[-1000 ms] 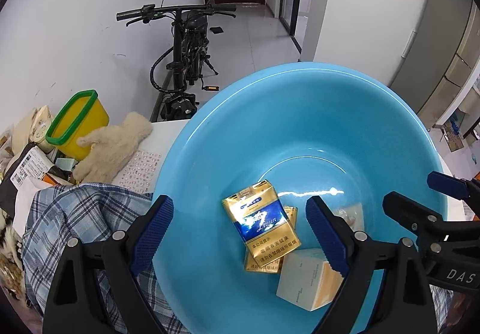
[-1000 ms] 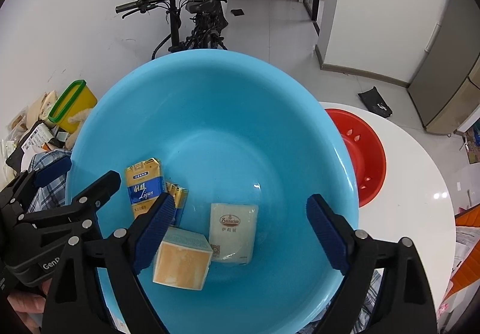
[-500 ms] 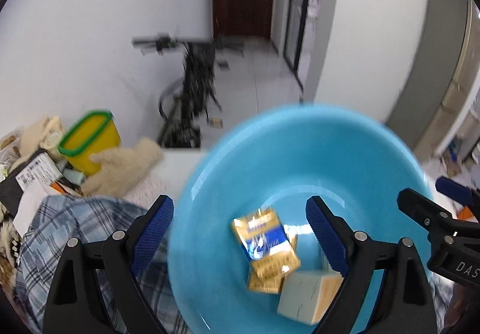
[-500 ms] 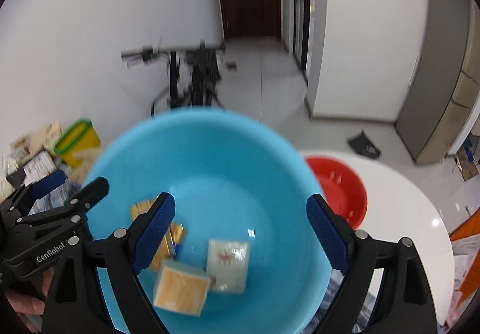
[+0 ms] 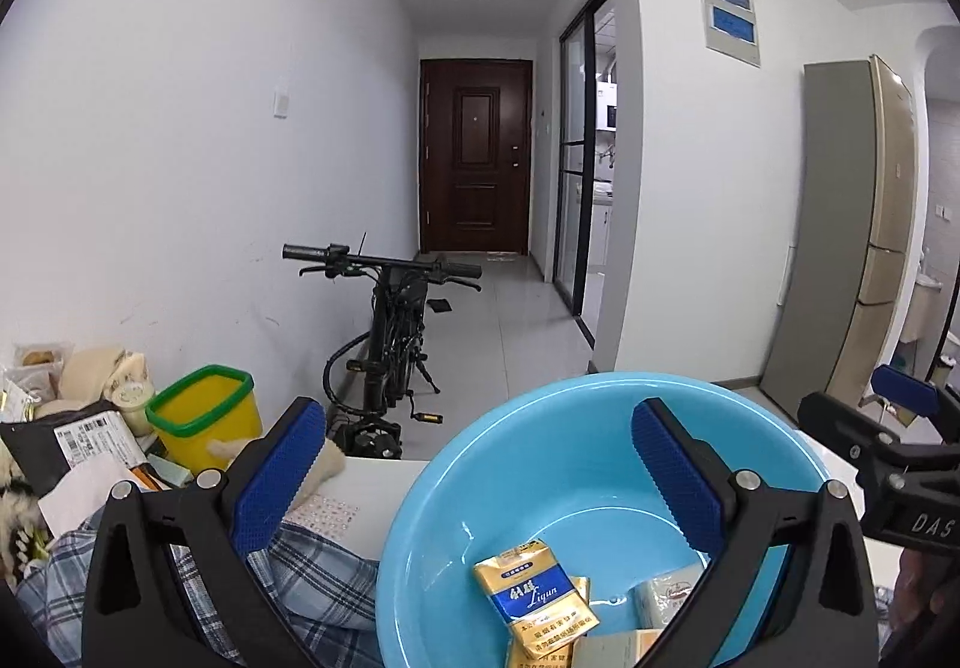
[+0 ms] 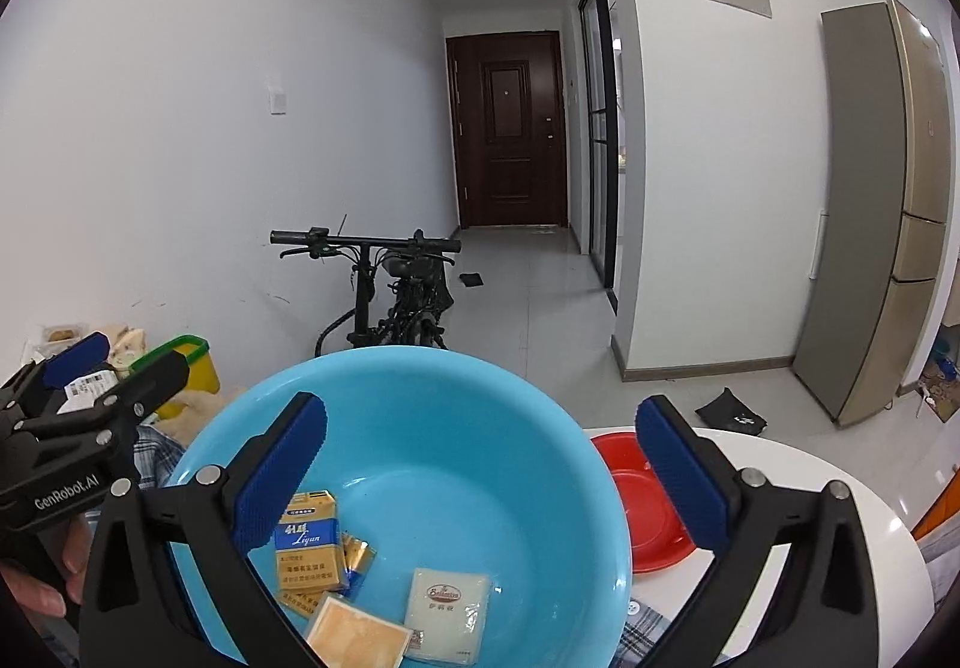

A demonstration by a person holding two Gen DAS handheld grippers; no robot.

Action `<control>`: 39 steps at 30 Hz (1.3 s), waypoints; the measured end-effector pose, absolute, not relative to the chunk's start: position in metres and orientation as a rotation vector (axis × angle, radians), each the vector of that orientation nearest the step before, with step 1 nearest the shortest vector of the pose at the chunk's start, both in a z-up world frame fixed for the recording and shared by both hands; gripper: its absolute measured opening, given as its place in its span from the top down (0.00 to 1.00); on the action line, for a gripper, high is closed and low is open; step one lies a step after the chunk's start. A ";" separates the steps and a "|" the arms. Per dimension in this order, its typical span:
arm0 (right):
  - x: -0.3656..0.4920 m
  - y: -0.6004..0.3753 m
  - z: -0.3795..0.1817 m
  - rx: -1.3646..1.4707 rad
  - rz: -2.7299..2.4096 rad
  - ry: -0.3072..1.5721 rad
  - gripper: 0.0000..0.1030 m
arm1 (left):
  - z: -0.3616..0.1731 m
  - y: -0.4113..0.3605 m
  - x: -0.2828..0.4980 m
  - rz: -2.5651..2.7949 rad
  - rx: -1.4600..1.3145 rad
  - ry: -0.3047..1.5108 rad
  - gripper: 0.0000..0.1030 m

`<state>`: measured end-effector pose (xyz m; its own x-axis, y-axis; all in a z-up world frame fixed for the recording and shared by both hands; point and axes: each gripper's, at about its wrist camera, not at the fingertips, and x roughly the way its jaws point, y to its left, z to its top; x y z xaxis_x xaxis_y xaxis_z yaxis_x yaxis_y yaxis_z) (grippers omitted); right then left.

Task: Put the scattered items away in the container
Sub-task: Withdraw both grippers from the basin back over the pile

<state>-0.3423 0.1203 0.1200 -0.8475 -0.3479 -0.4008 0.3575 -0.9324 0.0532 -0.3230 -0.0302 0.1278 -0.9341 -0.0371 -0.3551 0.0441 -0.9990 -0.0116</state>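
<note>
A light blue basin (image 5: 540, 428) (image 6: 420, 368) stands on the white table. In it lie a gold and blue cigarette pack (image 5: 534, 596) (image 6: 309, 542), a white packet (image 6: 447, 608) and a cream box with an orange face (image 6: 357, 635). My left gripper (image 5: 477, 479) hangs over the basin's near left rim, its jaws opening, with nothing between the pads. Over the basin's near side my right gripper (image 6: 480, 464) is also opening and holds nothing. Each gripper shows at the edge of the other's view.
A plaid shirt (image 5: 312, 578), a beige glove (image 5: 324, 458), a yellow bin with a green rim (image 5: 204, 422) and piled packages (image 5: 84, 440) crowd the table's left. A red bowl (image 6: 642, 500) sits right of the basin. A bicycle (image 5: 390, 332) stands beyond the table.
Both grippers have lifted and tilted up from looking down into the basin, so it now sits low in both views. Both pairs of jaws stand slightly wider. The items lie still.
</note>
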 end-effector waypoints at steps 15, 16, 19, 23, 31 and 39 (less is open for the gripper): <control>-0.217 0.138 0.128 0.445 -2.695 0.112 0.00 | 0.145 -0.010 -0.196 -3.081 0.489 -0.184 0.00; -0.207 0.141 0.128 0.440 -2.693 0.128 0.00 | 0.144 -0.006 -0.182 -3.093 0.464 -0.218 0.00; -0.175 0.149 0.129 0.415 -2.676 0.142 0.00 | 0.146 -0.004 -0.146 -3.108 0.457 -0.226 0.00; -0.138 0.168 0.129 0.456 -2.656 0.119 0.00 | 0.154 -0.005 -0.086 -3.160 0.491 -0.170 0.00; -0.046 0.202 0.122 0.469 -2.619 0.038 0.00 | 0.156 0.007 0.016 -3.236 0.371 -0.231 0.00; 0.015 0.203 0.112 0.396 -2.650 0.145 0.00 | 0.140 -0.002 0.061 -3.231 0.443 -0.087 0.00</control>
<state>0.0149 0.2032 0.1119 -0.8555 -0.4219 -0.3001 0.4521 -0.8913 -0.0357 0.0607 -0.0022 0.1403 -0.9561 0.1117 -0.2710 -0.1261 -0.9914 0.0363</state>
